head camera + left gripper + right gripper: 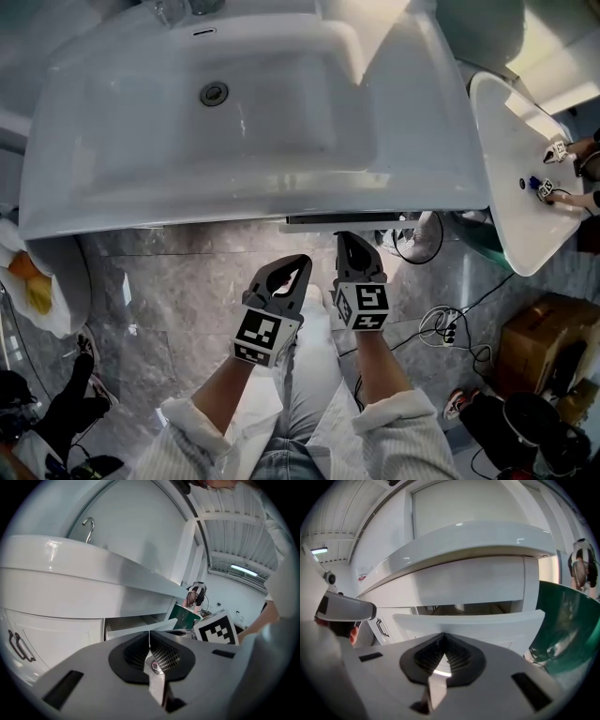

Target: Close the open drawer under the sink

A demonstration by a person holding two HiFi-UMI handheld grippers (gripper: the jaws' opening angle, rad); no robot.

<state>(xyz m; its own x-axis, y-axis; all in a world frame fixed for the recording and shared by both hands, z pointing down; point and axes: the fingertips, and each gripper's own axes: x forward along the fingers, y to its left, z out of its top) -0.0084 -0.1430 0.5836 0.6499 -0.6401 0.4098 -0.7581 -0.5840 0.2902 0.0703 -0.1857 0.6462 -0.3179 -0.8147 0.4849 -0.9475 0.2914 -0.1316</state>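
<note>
L gripper [294,264], R gripper [354,243] jaws together; drawer [342,222] mostly under sink [122,192].

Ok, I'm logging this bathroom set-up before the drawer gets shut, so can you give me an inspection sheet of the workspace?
Surface: grey marble floor; white ceramic sink above it, nothing in its bowl.
Job's things: white drawer front under the sink, pulled out, with a gap behind it.
Clutter: brown cardboard box on the floor at right.
Grippers: left gripper shut, empty; right gripper shut, empty, pointing at the drawer; contact cannot be told.
Cables: white and black cables looped on the floor at right.
Surroundings: second white basin beside the sink, at right.
</note>
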